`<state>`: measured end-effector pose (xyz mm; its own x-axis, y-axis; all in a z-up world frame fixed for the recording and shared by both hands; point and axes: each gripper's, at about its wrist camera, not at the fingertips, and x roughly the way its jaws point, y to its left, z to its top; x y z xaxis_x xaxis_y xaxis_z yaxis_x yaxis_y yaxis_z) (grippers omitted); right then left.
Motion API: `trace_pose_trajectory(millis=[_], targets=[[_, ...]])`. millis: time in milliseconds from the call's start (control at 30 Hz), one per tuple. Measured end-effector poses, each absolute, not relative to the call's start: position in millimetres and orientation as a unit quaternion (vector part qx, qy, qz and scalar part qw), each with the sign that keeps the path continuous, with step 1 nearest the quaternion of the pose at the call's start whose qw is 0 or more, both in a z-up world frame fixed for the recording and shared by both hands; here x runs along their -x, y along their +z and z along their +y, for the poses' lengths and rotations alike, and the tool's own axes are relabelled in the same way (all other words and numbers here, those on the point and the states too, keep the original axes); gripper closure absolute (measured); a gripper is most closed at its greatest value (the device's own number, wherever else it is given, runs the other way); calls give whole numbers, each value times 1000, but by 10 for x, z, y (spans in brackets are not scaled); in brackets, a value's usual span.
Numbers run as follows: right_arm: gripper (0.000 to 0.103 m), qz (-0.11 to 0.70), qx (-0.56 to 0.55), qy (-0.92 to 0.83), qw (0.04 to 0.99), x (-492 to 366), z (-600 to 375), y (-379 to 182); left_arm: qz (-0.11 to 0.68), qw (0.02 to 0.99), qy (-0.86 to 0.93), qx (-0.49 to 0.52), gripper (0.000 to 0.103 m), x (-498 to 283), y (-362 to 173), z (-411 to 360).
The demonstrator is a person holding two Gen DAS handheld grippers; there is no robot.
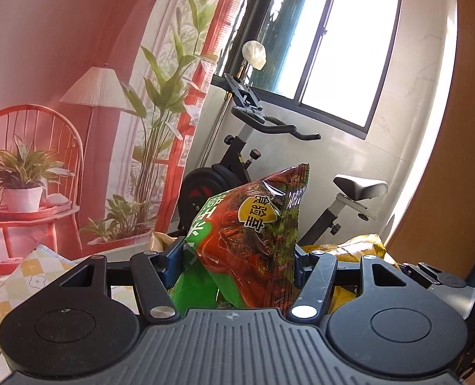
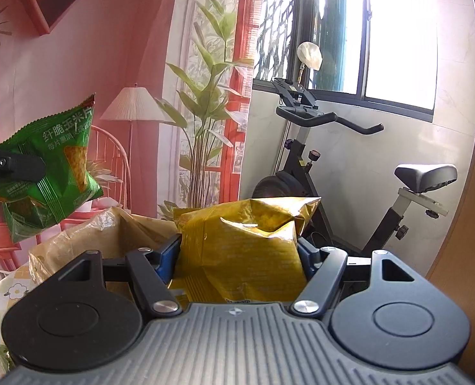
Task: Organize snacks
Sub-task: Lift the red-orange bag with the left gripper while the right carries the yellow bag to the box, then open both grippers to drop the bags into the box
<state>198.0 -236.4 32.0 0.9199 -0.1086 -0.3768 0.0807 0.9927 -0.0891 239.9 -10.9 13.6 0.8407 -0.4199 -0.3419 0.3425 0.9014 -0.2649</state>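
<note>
My left gripper (image 1: 237, 258) is shut on a green and red snack bag (image 1: 250, 240), held up in the air. The same green bag (image 2: 49, 173) shows at the left of the right wrist view, with the left gripper's finger (image 2: 12, 163) clamped on it. My right gripper (image 2: 239, 250) is shut on a yellow-gold snack bag (image 2: 240, 243), held upright just in front of an open tan paper bag (image 2: 109, 234). The yellow bag also shows at the right of the left wrist view (image 1: 359, 250).
A table with a checked flower-print cloth (image 1: 28, 276) lies below at the left. An exercise bike (image 2: 327, 166) stands behind by a window. A pink printed backdrop (image 1: 60, 64) fills the left. A wooden panel (image 2: 462, 256) is at the right.
</note>
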Motion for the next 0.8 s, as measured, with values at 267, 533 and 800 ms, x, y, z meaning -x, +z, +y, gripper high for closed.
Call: trace_pose_trajectory(millis=[267,533,800], targets=[[31,246,15,-41,968,-2292,-2536,24,245,949,-182,74,37,-2737,-101,-265],[22,266,0,-52,963,-2245,-2596,-65,250,953,-161,56,21,-2733,-145,-228],[16,255,-25,-36,966,-1968,-2584,66,227,965,-134,16,12,-2434,51,-195]])
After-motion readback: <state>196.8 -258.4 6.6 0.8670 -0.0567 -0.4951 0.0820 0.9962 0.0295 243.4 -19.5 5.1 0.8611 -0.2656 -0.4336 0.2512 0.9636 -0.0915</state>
